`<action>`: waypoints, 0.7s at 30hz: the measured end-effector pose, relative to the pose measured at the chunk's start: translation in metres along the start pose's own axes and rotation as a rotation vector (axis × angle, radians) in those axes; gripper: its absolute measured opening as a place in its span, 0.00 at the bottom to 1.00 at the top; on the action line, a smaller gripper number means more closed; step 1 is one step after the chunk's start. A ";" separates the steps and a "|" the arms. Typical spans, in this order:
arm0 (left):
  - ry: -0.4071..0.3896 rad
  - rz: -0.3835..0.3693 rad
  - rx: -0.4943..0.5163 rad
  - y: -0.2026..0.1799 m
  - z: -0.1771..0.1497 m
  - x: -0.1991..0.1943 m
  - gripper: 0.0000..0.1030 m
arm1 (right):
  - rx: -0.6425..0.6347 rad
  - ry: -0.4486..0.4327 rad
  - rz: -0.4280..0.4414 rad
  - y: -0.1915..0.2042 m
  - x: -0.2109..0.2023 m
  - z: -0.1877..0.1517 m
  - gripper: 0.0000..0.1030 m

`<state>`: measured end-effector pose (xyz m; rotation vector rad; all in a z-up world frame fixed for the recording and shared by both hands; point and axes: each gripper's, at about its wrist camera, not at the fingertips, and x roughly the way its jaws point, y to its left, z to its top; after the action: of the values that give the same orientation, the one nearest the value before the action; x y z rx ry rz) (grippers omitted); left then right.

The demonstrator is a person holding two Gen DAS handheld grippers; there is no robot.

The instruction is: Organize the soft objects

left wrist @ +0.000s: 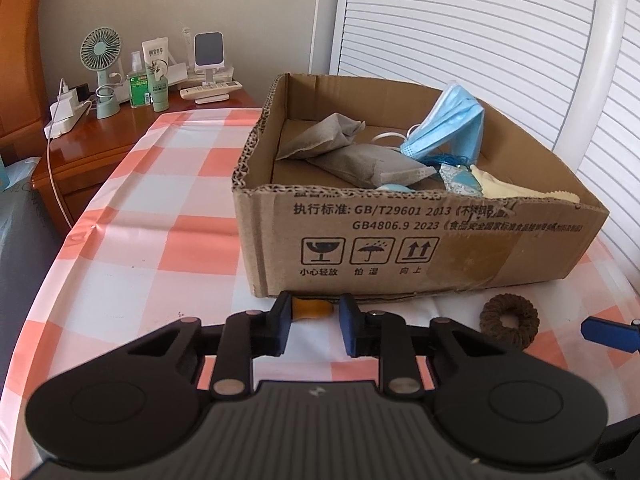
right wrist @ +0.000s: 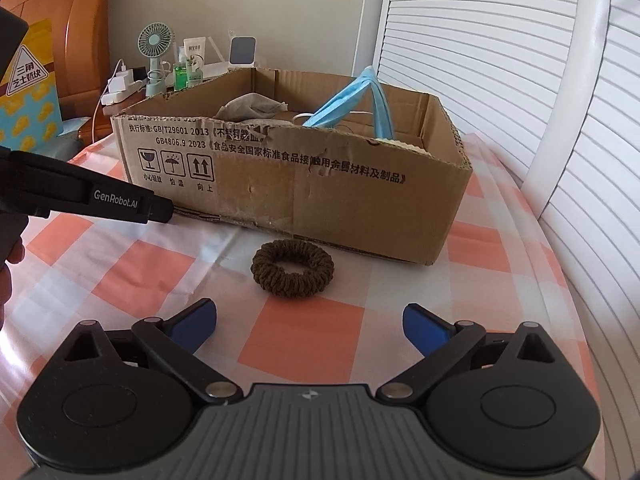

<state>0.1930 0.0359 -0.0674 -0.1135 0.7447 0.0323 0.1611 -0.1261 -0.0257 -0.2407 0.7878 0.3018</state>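
Our left gripper has its jaws narrowed around a small orange soft piece lying against the open brown cardboard box; whether they touch it we cannot tell. Our right gripper gapes wide and empty, just short of the dark brown knitted hair scrunchie on the pink-and-white checked tablecloth.

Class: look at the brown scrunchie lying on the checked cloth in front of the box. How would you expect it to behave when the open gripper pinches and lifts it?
The brown scrunchie looks like ruffled fabric, so it would probably squash and sag rather than hold its ring. It seems light for its size. Lying flat on the tablecloth, it is unlikely to roll as the right gripper closes.
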 end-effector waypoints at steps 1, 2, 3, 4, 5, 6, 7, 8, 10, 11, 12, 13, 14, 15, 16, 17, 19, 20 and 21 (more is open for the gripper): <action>-0.001 -0.002 -0.001 0.000 0.000 0.000 0.21 | -0.008 -0.005 0.007 0.001 0.001 0.003 0.97; -0.001 -0.004 -0.001 0.001 0.000 0.000 0.21 | -0.014 -0.009 0.009 0.002 0.002 0.005 0.93; 0.000 -0.007 -0.002 0.002 0.001 0.000 0.21 | -0.023 -0.007 0.013 0.003 0.004 0.008 0.88; 0.001 -0.011 -0.004 0.003 0.001 0.000 0.21 | -0.029 -0.005 0.019 0.003 0.006 0.010 0.86; 0.002 -0.013 -0.006 0.004 0.001 0.000 0.21 | -0.030 -0.002 0.022 0.004 0.009 0.013 0.84; 0.002 -0.015 -0.005 0.004 0.001 0.001 0.21 | -0.029 0.000 0.024 0.004 0.011 0.015 0.83; 0.002 -0.015 -0.002 0.005 0.001 0.001 0.21 | -0.024 0.002 0.029 0.003 0.014 0.016 0.82; 0.002 -0.015 0.001 0.005 0.001 0.001 0.21 | -0.016 0.006 0.037 0.003 0.017 0.018 0.79; 0.002 -0.015 0.008 0.004 0.000 0.001 0.21 | 0.010 0.008 0.062 -0.001 0.021 0.020 0.71; 0.002 -0.016 0.010 0.004 0.000 0.001 0.20 | 0.019 0.006 0.068 -0.002 0.022 0.021 0.66; 0.003 -0.017 0.010 0.004 0.001 0.001 0.20 | 0.021 0.002 0.064 -0.002 0.022 0.022 0.59; 0.004 -0.017 0.012 0.004 0.001 0.001 0.20 | 0.021 -0.001 0.059 -0.002 0.022 0.022 0.57; 0.006 -0.019 0.013 0.005 0.001 0.000 0.20 | 0.026 -0.003 0.058 -0.003 0.022 0.022 0.51; 0.007 -0.022 0.014 0.005 0.001 0.000 0.19 | 0.031 -0.006 0.056 -0.003 0.023 0.022 0.49; 0.008 -0.024 0.016 0.005 0.001 0.000 0.19 | 0.033 -0.006 0.053 -0.003 0.023 0.022 0.49; 0.009 -0.026 0.020 0.006 0.001 0.000 0.19 | 0.033 -0.007 0.049 -0.003 0.022 0.022 0.47; 0.014 -0.032 0.033 0.006 0.002 0.000 0.19 | 0.035 -0.011 0.047 -0.003 0.019 0.021 0.46; 0.018 -0.035 0.041 0.006 0.002 0.000 0.19 | 0.038 -0.014 0.049 -0.004 0.017 0.021 0.46; 0.022 -0.038 0.048 0.006 0.002 -0.001 0.19 | 0.041 -0.017 0.052 -0.004 0.015 0.021 0.46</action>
<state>0.1928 0.0421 -0.0658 -0.0822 0.7642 -0.0235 0.1862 -0.1209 -0.0213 -0.1789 0.7835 0.3353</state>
